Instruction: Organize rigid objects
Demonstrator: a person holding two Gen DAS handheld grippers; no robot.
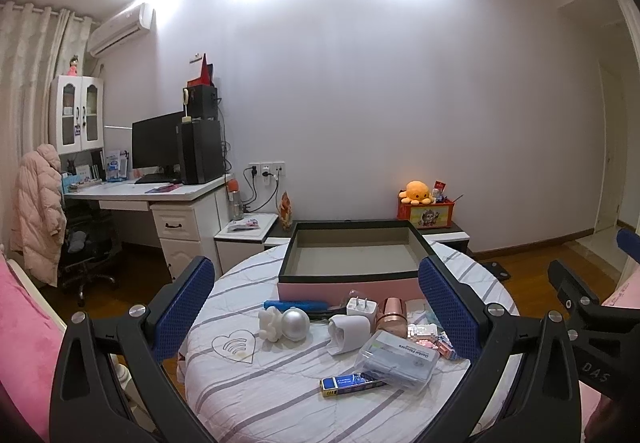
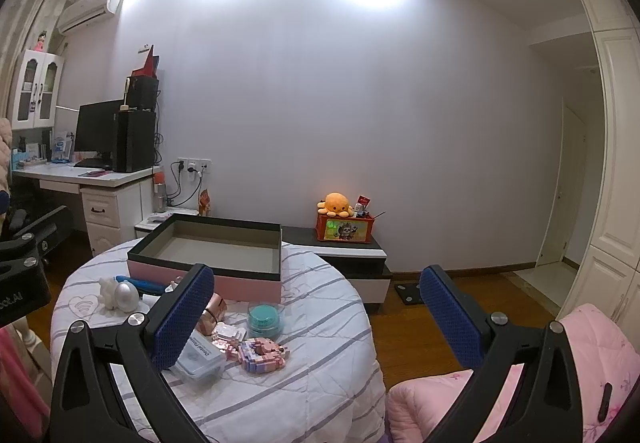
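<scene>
Rigid objects are shown scattered on a round table (image 1: 248, 395) w/ a white, grey-striped quilted cover; none is held. Largest to smallest:

Box (image 1: 352, 275): pink-sided, dark-rimmed, open-topped tray at the far side of the table, interior bare; seen also in right wrist view (image 2: 208, 285).

Clear plastic case (image 1: 396, 359): printed label, lying flat near the front-right of the pile, partly over a blue-and-yellow lighter-like item (image 1: 350, 383).

Teal round jar (image 2: 264, 319): upright, just in front of the box's right end; seen in right view only.

White curved piece (image 1: 349, 333): lying on its side, centre of the pile, touching the case's far edge.

Silver egg (image 1: 295, 323): beside a white figurine (image 1: 271, 323), the two touching, left of the pile.

Rose-gold bottle (image 1: 393, 317): just right of the white charger plug (image 1: 361, 307).

Pink block model (image 2: 260, 353): near the table's front in right view, next to a smaller pink-white block piece (image 2: 229, 335).

Blue bar (image 1: 294, 305): lying along the box's front wall.

Left gripper (image 1: 316, 307): blue-padded fingers spread wide, nothing between them, raised above the pile and framing it. Right gripper (image 2: 316, 307): likewise spread wide and unloaded, raised over the table's right edge; its left finger (image 2: 182, 317) overlaps the case in view; contact cannot be told.
</scene>
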